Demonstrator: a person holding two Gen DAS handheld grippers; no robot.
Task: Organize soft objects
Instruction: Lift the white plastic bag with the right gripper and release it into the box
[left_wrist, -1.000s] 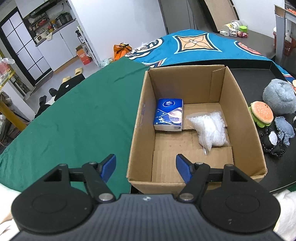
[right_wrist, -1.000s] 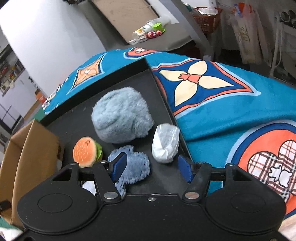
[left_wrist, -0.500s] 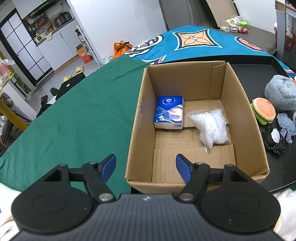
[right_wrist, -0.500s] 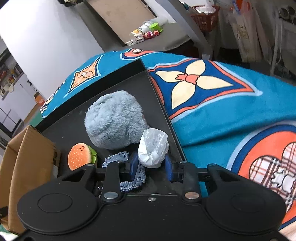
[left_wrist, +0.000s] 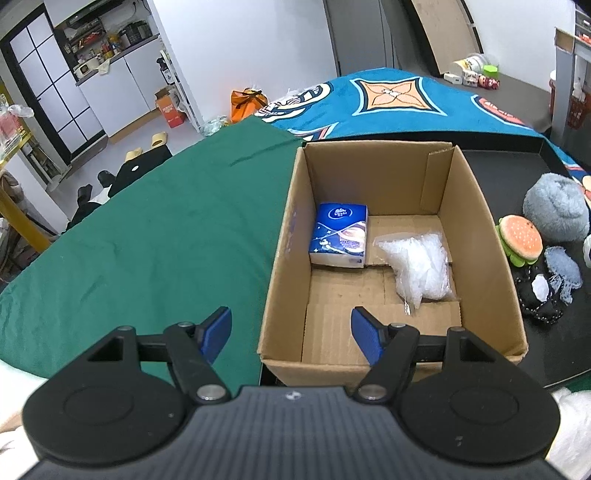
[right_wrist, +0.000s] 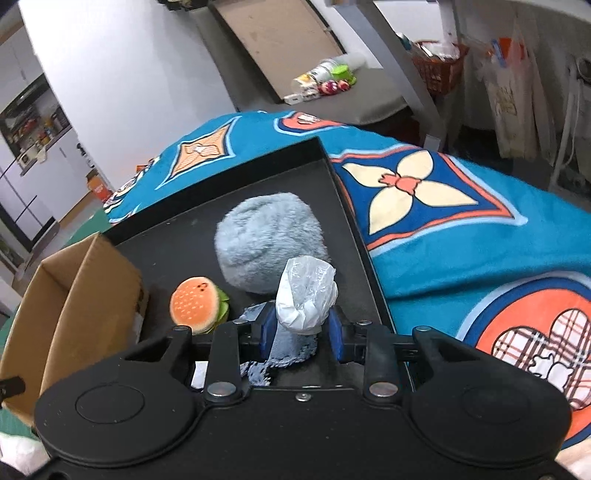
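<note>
**Bag pinched, box off at nine o'clock**

I am pinching the crumpled white plastic bag (right_wrist: 306, 295) between my right gripper (right_wrist: 301, 326) pads, which have just been closing onto it; its long axis is standing up toward twelve o'clock from my jaws. It is sitting over the black tray (right_wrist: 258, 177), with the fluffy grey ball (right_wrist: 269, 236) just behind it at twelve and the burger plush (right_wrist: 197, 304) at ten. The cardboard box (right_wrist: 70, 295) is lying at nine o'clock, so I judge my carry is heading that way. My left gripper (left_wrist: 290, 332) is hovering spread over the box's near rim, holding nothing, with the tissue pack (left_wrist: 340, 240) and clear bag (left_wrist: 421, 266) inside at twelve.
</note>
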